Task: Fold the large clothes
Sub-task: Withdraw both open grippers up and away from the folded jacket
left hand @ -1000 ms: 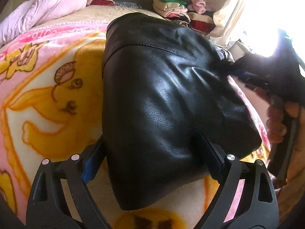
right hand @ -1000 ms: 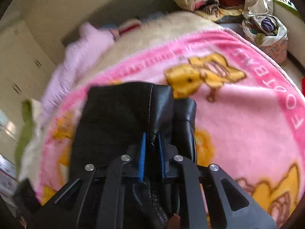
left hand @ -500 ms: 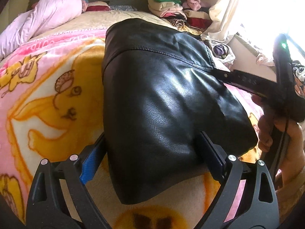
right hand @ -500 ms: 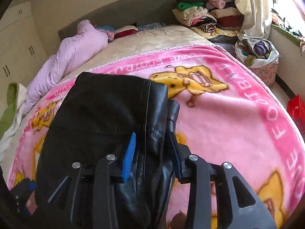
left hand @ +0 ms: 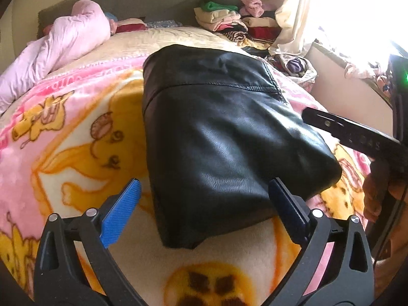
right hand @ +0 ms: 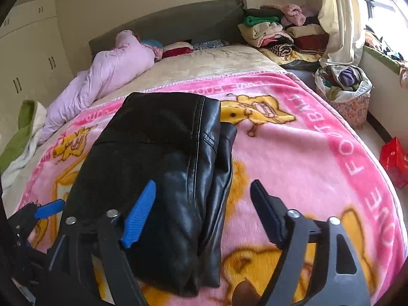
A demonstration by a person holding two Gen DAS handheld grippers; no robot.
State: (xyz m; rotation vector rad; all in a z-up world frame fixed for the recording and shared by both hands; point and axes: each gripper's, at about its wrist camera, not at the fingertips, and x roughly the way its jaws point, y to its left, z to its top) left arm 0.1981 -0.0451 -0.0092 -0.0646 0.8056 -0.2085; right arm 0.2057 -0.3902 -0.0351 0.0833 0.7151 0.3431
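Note:
A folded black leather jacket (left hand: 224, 132) lies on a pink cartoon blanket (left hand: 63, 127) on the bed. My left gripper (left hand: 204, 181) straddles the jacket's near end, its jaws opening wide. The blue left pad (left hand: 122, 211) stands clear of the leather. In the right wrist view the jacket (right hand: 158, 158) lies left of centre on the blanket (right hand: 306, 153). My right gripper (right hand: 204, 182) has its jaws opening over the jacket's folded right edge, with no pad pressing on it. The right gripper's finger (left hand: 344, 132) shows at the right of the left wrist view. The left gripper (right hand: 48, 209) shows at the lower left of the right wrist view.
A lilac duvet (right hand: 107, 76) lies bunched at the bed's far left. Folded clothes (right hand: 275, 33) are stacked by the headboard. A basket of clothes (right hand: 344, 84) and a red box (right hand: 394, 158) stand on the floor to the right. A wardrobe (right hand: 25, 51) stands at the left.
My right gripper has let go of the jacket's edge, opened wide and drawn back to the right. My left gripper has widened a little and lifted slightly.

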